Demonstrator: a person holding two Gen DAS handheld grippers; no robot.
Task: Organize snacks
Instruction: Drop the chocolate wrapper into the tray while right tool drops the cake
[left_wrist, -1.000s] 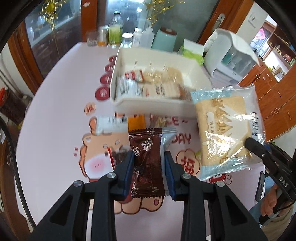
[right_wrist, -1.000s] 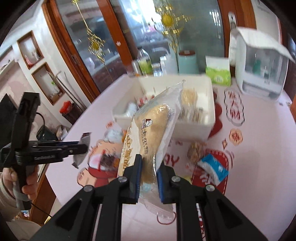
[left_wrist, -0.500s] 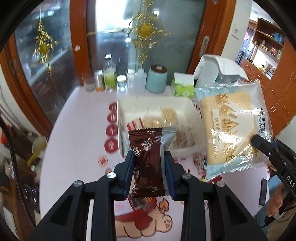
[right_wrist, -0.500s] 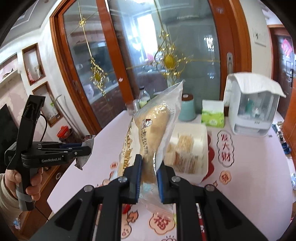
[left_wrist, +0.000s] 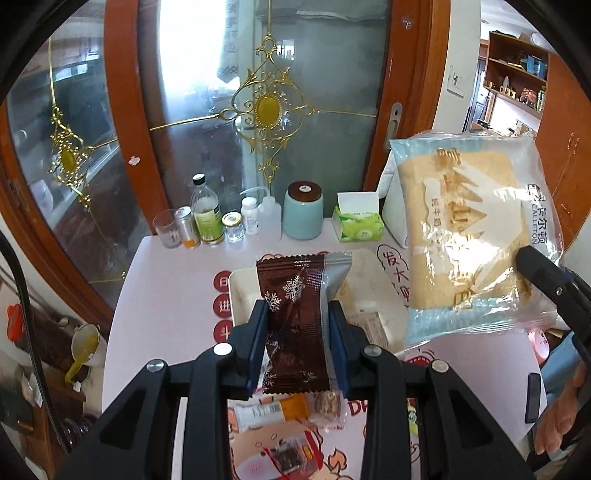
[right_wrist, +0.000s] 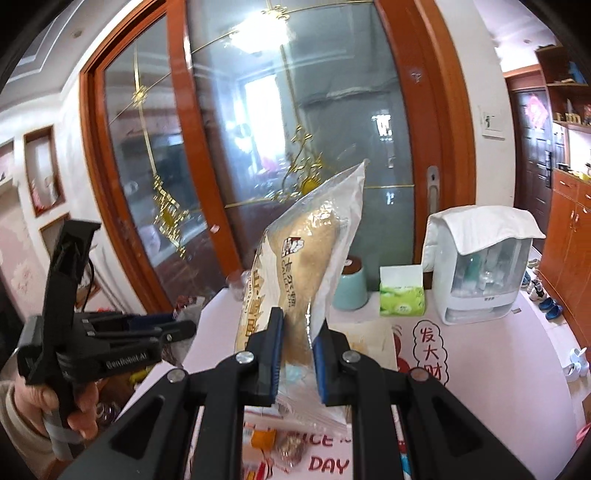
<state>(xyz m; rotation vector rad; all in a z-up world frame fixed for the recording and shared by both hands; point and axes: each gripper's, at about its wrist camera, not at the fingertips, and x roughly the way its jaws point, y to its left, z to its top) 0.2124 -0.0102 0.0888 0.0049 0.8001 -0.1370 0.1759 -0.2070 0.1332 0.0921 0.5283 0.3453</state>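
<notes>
My left gripper (left_wrist: 297, 325) is shut on a brown snack packet with white snowflakes (left_wrist: 295, 317), held upright high above the table. My right gripper (right_wrist: 298, 339) is shut on a large clear and blue bread packet (right_wrist: 295, 273), also held high; the same packet shows in the left wrist view (left_wrist: 469, 236) at the right. The white snack box (left_wrist: 369, 291) sits on the table below, mostly hidden behind both packets. Loose snacks (left_wrist: 288, 410) lie on the table under my left gripper.
Bottles, jars and a glass (left_wrist: 207, 225), a teal canister (left_wrist: 303, 210), a green tissue box (left_wrist: 358, 225) and a white appliance with a towel (right_wrist: 484, 266) line the table's back edge. A glass door with gold ornaments (left_wrist: 266, 107) stands behind.
Both grippers have risen and tilted up with their packets. The table and the white box have dropped lower in both views, and the door fills more of them.
</notes>
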